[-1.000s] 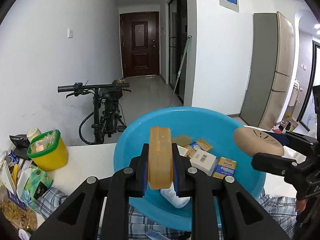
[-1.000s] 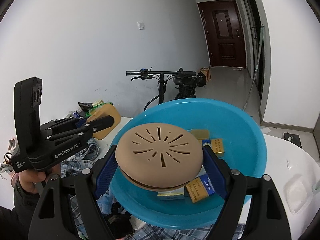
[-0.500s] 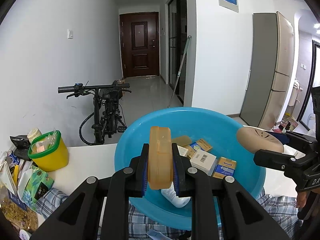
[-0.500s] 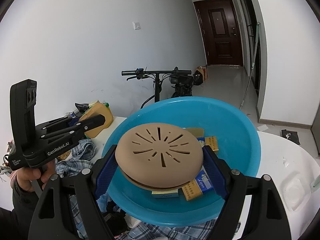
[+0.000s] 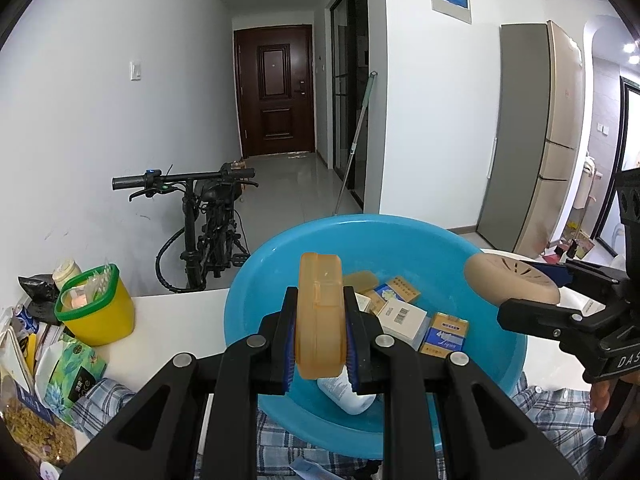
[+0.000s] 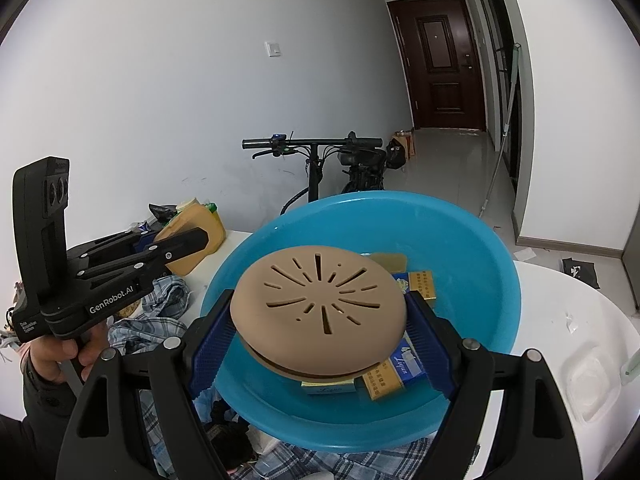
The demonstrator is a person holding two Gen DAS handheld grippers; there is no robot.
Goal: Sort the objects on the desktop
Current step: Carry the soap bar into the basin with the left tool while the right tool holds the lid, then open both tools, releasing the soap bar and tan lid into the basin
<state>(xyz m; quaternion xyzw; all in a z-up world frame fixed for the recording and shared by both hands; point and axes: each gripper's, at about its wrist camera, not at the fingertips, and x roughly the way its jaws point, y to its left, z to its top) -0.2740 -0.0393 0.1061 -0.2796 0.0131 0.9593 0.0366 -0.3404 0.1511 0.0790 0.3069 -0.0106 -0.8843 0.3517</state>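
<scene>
Gripping amber case (image 5: 319, 316) and tan slotted disc (image 6: 319, 314) above blue basin (image 6: 472, 240)

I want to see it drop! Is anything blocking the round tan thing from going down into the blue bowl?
Nothing visible blocks it. The round tan disc, gripped by the right gripper, hangs over the blue basin. Below lie only small boxes already in the basin.

right hand-held gripper (image 6: 320, 336) | clamps tan disc (image 6: 318, 314) (slotted) | over blue basin (image 6: 480, 248)
</scene>
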